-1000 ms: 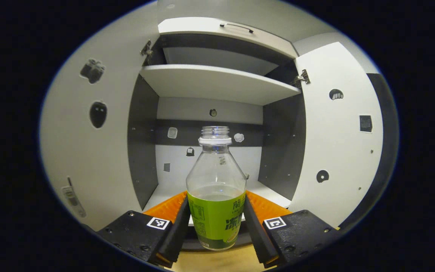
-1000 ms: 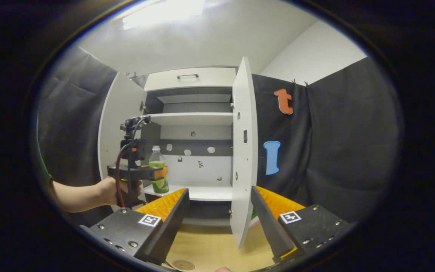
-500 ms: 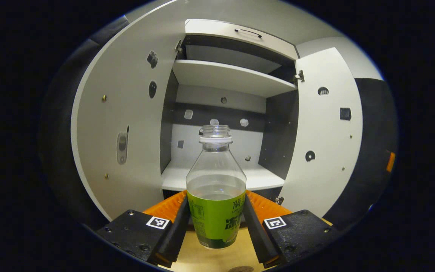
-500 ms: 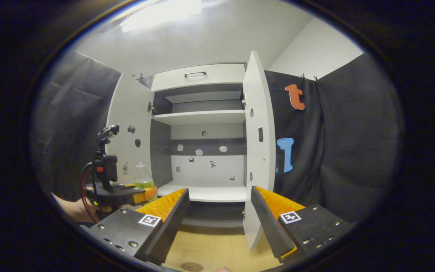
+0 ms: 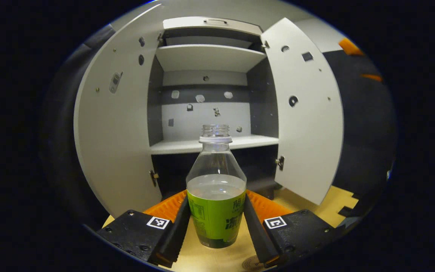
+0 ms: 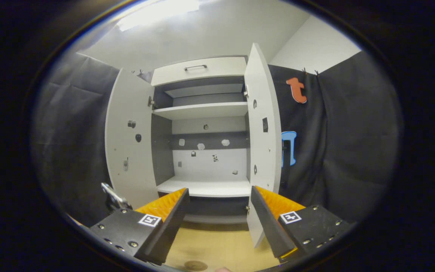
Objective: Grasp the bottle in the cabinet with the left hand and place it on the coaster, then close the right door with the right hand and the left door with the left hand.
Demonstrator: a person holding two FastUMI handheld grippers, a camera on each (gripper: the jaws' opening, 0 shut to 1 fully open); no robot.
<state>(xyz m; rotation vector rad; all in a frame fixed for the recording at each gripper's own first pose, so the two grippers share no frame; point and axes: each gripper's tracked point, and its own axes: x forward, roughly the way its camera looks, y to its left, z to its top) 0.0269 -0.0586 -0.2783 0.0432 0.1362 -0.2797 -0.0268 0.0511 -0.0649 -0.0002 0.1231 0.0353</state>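
Observation:
A clear, capless bottle [image 5: 216, 189] with a green label and some liquid stands upright between the fingers of my left gripper [image 5: 216, 226], which is shut on it. It is outside the cabinet [image 5: 210, 143], low over the wooden table [image 5: 315, 204]; I cannot tell whether it touches. The edge of a round coaster [image 5: 251, 263] peeks out by the right finger. Both the left door [image 5: 115, 124] and the right door [image 5: 304, 113] hang open. My right gripper [image 6: 219, 211] is open and holds nothing, facing the cabinet [image 6: 202, 151], close to its right door [image 6: 263, 132]. The coaster [image 6: 195, 265] lies near the front edge.
The cabinet has an upper shelf [image 6: 202, 109] and a drawer with a handle [image 6: 195, 68] on top. Small stickers dot the back wall and door insides. Black cloth hangs on both sides. A piece of the other gripper's rig [image 6: 113, 196] shows low at the left.
My left gripper has drawn back from the cabinet and come down toward the table with the bottle. In the right gripper view, the hand and bottle have dropped almost out of sight.

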